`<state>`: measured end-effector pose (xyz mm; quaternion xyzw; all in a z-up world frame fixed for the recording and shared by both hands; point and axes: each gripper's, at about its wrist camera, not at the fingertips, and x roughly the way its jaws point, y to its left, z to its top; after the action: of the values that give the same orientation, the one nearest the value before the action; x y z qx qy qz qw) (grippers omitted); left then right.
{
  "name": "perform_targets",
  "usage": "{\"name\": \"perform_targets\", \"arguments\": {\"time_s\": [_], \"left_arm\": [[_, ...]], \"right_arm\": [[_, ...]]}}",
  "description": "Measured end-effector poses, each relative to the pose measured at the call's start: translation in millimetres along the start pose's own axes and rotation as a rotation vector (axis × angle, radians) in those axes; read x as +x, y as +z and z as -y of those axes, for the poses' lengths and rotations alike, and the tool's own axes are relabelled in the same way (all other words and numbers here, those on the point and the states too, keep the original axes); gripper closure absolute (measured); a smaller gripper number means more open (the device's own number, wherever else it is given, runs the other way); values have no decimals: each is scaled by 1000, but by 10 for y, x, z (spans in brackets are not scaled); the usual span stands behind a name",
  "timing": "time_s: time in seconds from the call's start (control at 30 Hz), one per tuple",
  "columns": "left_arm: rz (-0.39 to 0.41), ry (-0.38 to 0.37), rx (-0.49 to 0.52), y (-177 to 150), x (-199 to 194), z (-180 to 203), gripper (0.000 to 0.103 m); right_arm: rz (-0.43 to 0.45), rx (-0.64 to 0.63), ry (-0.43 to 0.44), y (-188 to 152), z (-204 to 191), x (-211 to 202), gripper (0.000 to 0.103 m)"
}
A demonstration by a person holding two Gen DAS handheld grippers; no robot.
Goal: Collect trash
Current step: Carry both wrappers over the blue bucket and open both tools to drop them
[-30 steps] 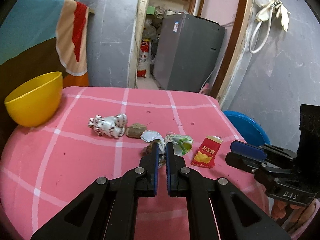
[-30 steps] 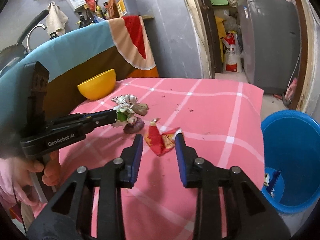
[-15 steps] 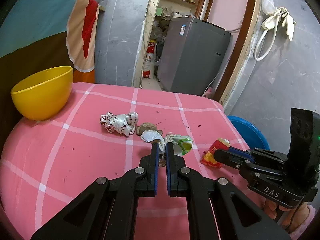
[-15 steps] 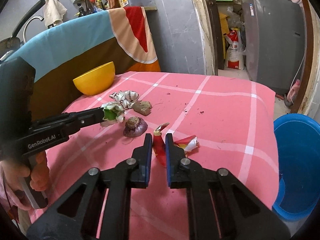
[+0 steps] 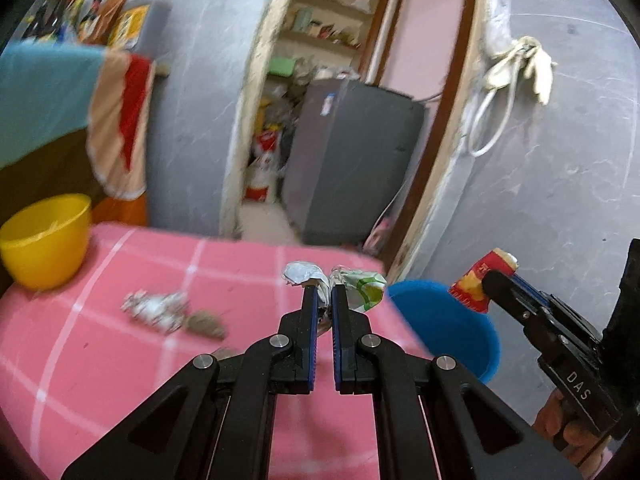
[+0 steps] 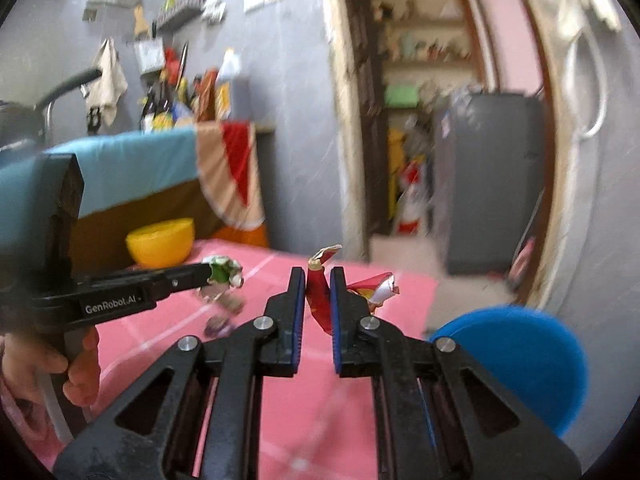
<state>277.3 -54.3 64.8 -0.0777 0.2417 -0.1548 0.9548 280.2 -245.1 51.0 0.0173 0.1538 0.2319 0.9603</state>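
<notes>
My left gripper (image 5: pixel 324 294) is shut on a crumpled white and green wrapper (image 5: pixel 360 286) and holds it in the air above the pink table. It also shows in the right wrist view (image 6: pixel 222 274). My right gripper (image 6: pixel 318 280) is shut on a red snack packet (image 6: pixel 320 300), lifted off the table; the packet also shows in the left wrist view (image 5: pixel 478 280). A blue bucket (image 5: pixel 444 328) stands on the floor beside the table's right edge, and also shows in the right wrist view (image 6: pixel 520 356). A crumpled patterned wrapper (image 5: pixel 156 306) and a brown scrap (image 5: pixel 206 322) lie on the table.
A yellow bowl (image 5: pixel 44 238) sits at the table's far left. The pink checked tablecloth (image 5: pixel 100 360) covers the table. A grey appliance (image 5: pixel 344 164) stands in the doorway behind. A small purple scrap (image 6: pixel 218 326) lies on the cloth.
Both grippers have lifted their trash off the table and swung up and right toward the blue bucket. The views are blurred by the motion.
</notes>
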Motion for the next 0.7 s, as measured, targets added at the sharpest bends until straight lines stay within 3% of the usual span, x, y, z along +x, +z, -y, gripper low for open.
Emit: {"name": "perform_targets", "arguments": {"time_s": [0.17,0.33,0.53,0.7], "left_arm": [[55,-65,45,166,148,402,99],[84,-136,73,268,379,809,99],[54,-192,85,298,714,1131,99],[-35,-222,86,259,1055,1273,98]], "right_arm": [[106,19,-102,130,290,-249,68],[158,39,-198,192,606,-422,68],[132,93,-279,142,1006,-461,68],[46,155,-305,24,1346,-358,67]]}}
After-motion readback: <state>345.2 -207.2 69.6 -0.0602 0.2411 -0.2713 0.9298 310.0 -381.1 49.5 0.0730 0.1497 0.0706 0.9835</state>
